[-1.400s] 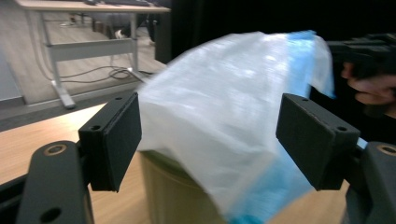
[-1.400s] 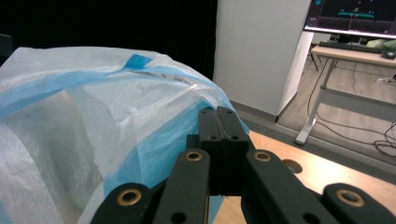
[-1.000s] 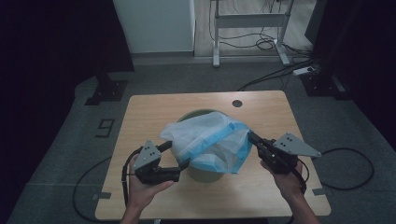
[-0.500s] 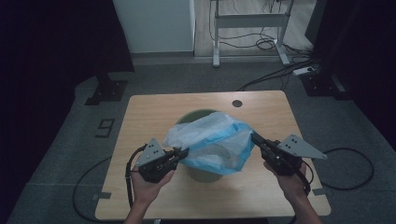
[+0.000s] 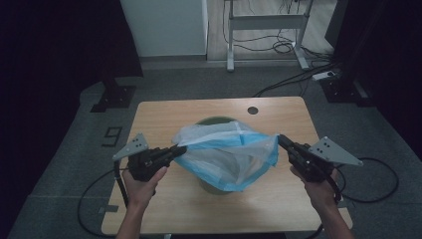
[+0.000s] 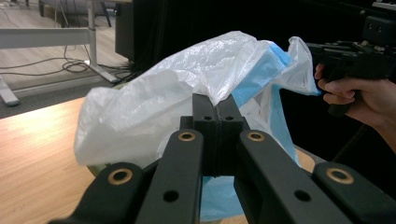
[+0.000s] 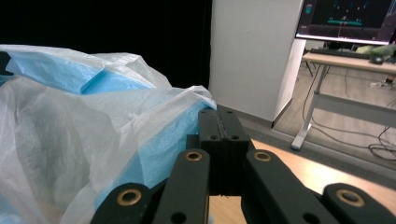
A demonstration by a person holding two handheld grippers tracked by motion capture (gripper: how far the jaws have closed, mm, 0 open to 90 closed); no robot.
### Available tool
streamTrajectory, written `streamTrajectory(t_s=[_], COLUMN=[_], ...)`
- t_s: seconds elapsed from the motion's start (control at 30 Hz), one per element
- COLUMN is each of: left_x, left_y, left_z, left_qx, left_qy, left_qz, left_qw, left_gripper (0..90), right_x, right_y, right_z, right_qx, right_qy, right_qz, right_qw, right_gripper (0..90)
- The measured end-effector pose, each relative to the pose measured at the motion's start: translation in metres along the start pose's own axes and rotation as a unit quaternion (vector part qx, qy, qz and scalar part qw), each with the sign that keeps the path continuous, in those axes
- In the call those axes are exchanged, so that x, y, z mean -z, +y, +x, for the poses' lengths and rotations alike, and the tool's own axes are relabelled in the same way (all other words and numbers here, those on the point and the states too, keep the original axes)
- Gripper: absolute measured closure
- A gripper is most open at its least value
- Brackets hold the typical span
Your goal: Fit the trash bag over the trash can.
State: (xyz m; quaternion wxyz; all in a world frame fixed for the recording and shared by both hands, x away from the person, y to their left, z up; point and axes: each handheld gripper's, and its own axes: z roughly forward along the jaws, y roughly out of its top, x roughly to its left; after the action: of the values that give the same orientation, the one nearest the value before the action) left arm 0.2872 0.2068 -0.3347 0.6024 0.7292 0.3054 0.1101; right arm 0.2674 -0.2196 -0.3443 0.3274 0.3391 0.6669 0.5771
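Observation:
A thin white and blue plastic bag [image 5: 229, 149] is stretched over a green bin [image 5: 217, 186] in the middle of the wooden table [image 5: 164, 114]. My left gripper [image 5: 180, 148] is shut on the bag's left edge, jaws pressed together in the left gripper view [image 6: 216, 109] with the bag [image 6: 177, 88] bunched at their tips. My right gripper [image 5: 279, 139] is shut on the bag's right edge. In the right gripper view its jaws [image 7: 219, 119] pinch the film of the bag [image 7: 70, 121]. The right gripper [image 6: 327, 51] and its hand also show beyond the bag in the left gripper view.
A round cable hole [image 5: 253, 110] sits near the table's far edge. Behind the table stand a white cabinet [image 5: 164, 25] and a desk frame [image 5: 266, 30] with cables on the floor. A monitor [image 7: 348, 18] glows at the upper right of the right gripper view.
The left gripper's jaws went from open beside the bag to shut on its left edge, then moved left and up. The bag is now pulled wider between both grippers.

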Motion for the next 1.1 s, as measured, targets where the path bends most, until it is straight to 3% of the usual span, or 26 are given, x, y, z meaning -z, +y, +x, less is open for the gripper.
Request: streamTrajectory(t_s=[0.27, 0.4, 0.5, 0.7, 0.9, 1.1], left_x=[-0.012, -0.020, -0.025, -0.033, -0.036, -0.035], left_y=[0.018, 0.015, 0.009, 0.002, -0.001, -0.001], left_z=[0.027, 0.030, 0.029, 0.025, 0.020, 0.017], left_qx=[0.028, 0.037, 0.043, 0.052, 0.054, 0.055], left_qy=[-0.004, 0.012, 0.020, 0.027, 0.030, 0.030], left_qz=[0.008, 0.017, 0.025, 0.035, 0.036, 0.035], left_qw=[0.9996, 0.9991, 0.9985, 0.9977, 0.9974, 0.9974], left_gripper=[89.2, 89.4, 89.5, 89.6, 89.6, 89.6], right_x=[-0.024, -0.036, -0.026, 0.010, 0.030, 0.024], right_y=[0.016, 0.010, 0.003, -0.007, -0.025, -0.041], right_z=[-0.011, -0.018, -0.017, -0.014, 0.004, 0.036], right_qx=[0.013, -0.004, -0.019, -0.026, -0.027, -0.029], right_qy=[-0.007, -0.003, -0.002, 0.007, 0.034, 0.056], right_qz=[0.004, 0.006, -0.006, -0.016, 0.002, 0.019], right_qw=[0.9999, 1.0000, 0.9998, 0.9995, 0.9991, 0.9979], right_gripper=[87.1, 70.9, 56.6, 48.6, 41.9, 32.1])
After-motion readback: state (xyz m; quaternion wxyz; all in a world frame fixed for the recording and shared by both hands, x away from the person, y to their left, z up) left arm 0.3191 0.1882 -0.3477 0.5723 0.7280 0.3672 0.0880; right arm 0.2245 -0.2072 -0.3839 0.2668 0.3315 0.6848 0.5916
